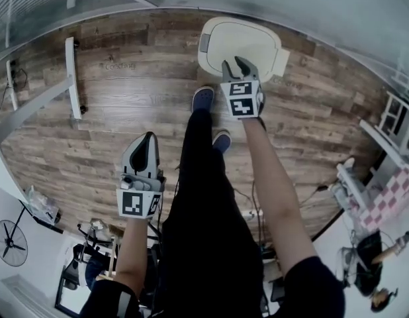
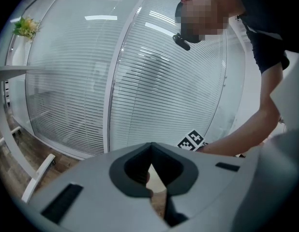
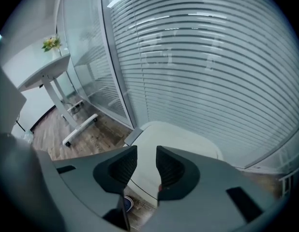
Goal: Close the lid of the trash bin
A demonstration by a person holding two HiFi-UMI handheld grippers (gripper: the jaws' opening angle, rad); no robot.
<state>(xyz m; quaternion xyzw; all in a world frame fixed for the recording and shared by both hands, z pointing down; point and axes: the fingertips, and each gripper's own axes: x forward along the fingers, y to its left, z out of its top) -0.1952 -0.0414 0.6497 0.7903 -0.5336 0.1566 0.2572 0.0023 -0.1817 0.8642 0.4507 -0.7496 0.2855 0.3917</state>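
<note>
The cream trash bin [image 1: 241, 42] stands on the wood floor by the glass wall, with its lid lying flat on top and a grey tab [image 1: 204, 43] at its left side. My right gripper [image 1: 236, 63] hovers over the bin's near edge, open, with nothing between its pads. In the right gripper view the lid [image 3: 173, 139] shows through the gap of the right gripper [image 3: 146, 151]. My left gripper [image 1: 148, 136] hangs lower left, away from the bin, its tips together. In the left gripper view the left gripper [image 2: 150, 146] faces the blinds, and the bin is hidden.
A white desk frame [image 1: 72, 75] stands at the left, its top carrying a small plant [image 3: 52, 43]. The person's blue shoes [image 1: 203, 98] are just before the bin. A white rack [image 1: 396, 121] is at the right, a fan [image 1: 9, 242] at lower left.
</note>
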